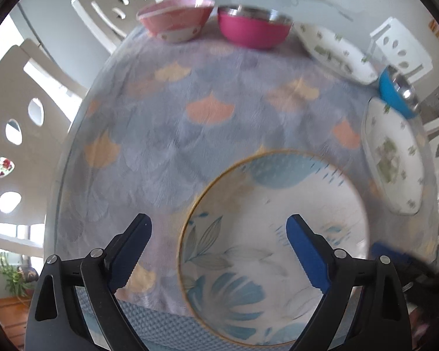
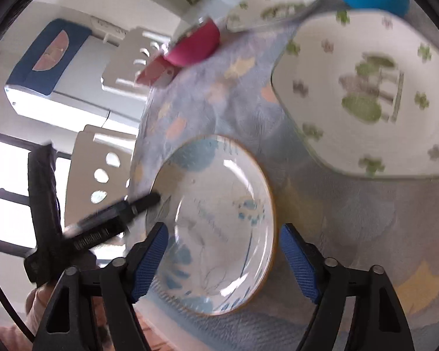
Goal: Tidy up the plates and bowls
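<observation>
Round white plate with blue leaf print and a gold rim (image 1: 266, 234) lies flat on the floral tablecloth (image 1: 190, 134). Left gripper (image 1: 219, 251) and right gripper (image 2: 224, 260) both hover over that plate, jaws spread, gripping nothing. Beyond it sit a pink plastic bowl (image 1: 175, 19) and a magenta steel bowl (image 1: 254, 26).

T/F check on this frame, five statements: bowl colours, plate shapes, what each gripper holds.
1. The left gripper is clamped on the round floral plate. False: its jaws stand wide apart with nothing pressed between them.
2. A pink bowl and a magenta bowl sit side by side at the far end of the table. True.
3. The blue bowl is stacked inside the magenta bowl. False: it stands apart, at the right edge.
4. The green-patterned plate is round. False: it is squarish with rounded corners.
5. The right gripper holds nothing. True.
</observation>
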`<state>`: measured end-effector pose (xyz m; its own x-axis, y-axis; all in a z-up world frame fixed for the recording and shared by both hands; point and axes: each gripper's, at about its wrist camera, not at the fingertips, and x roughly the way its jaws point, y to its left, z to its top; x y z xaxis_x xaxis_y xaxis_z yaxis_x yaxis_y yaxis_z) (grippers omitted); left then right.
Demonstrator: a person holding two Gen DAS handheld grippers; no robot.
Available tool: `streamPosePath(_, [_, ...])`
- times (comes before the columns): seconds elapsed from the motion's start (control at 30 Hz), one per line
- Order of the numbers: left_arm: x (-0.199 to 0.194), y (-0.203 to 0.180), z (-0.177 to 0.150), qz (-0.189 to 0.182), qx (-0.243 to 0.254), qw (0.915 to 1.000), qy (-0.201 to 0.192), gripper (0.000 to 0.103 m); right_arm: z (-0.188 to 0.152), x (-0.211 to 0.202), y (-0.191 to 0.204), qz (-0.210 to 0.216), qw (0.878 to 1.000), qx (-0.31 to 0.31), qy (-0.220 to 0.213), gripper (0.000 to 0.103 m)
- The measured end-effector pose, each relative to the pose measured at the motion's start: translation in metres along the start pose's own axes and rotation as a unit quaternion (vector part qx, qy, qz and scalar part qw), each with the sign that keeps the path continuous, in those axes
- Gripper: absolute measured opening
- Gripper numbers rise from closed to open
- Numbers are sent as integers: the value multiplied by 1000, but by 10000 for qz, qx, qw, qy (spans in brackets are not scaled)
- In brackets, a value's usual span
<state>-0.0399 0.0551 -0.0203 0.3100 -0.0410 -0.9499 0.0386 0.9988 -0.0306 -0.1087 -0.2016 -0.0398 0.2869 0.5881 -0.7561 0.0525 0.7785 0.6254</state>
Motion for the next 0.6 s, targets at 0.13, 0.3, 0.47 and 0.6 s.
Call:
streamPosePath(0.13, [-12, -18, 25, -29, 127, 9998, -152, 93, 6, -11, 0, -196, 9997, -59, 102, 69])
streamPosePath(0.3, [-17, -52, 62, -231, 327, 9989, -250, 93, 39, -55, -1, -580, 9976, -291, -262, 69])
streamPosePath(0.47, [0, -93, 83, -382, 674, 9969, -112, 93, 78, -96, -29, -1197, 9908, -266, -575, 71])
streamPosePath(0.6, [25, -124, 85, -437, 937, 9945, 169, 93, 96, -105, -62, -1725, 9836, -43, -521, 72])
